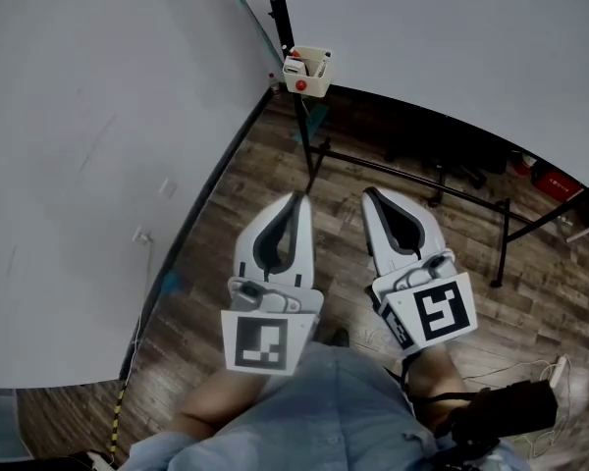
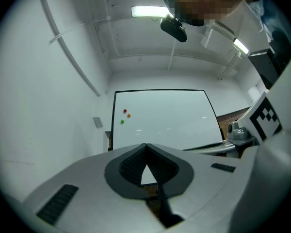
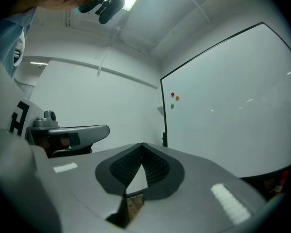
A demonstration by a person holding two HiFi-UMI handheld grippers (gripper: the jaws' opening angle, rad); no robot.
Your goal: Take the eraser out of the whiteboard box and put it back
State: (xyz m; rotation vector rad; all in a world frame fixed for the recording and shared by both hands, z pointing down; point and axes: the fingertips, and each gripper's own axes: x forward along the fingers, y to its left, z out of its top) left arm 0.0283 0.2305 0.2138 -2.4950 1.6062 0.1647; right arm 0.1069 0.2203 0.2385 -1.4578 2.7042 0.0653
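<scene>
Standing over the dark wood-plank floor (image 1: 245,165), the person holds two grey-and-white grippers side by side. The left gripper (image 1: 296,198) is clenched tip to tip on nothing, and the right gripper (image 1: 370,194) likewise. A small beige whiteboard box (image 1: 309,75) sits at the lower corner of the large white whiteboard (image 1: 452,47), well ahead of both grippers. Small items show inside it, but the eraser cannot be singled out.

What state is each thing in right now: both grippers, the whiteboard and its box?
left gripper: shut, nothing between its jaws.
right gripper: shut, empty.
whiteboard box: at the whiteboard's corner, far from both grippers, with things inside; the eraser is too small to pick out.
whiteboard: upright on its stand, blank apart from three small coloured dots.
</scene>
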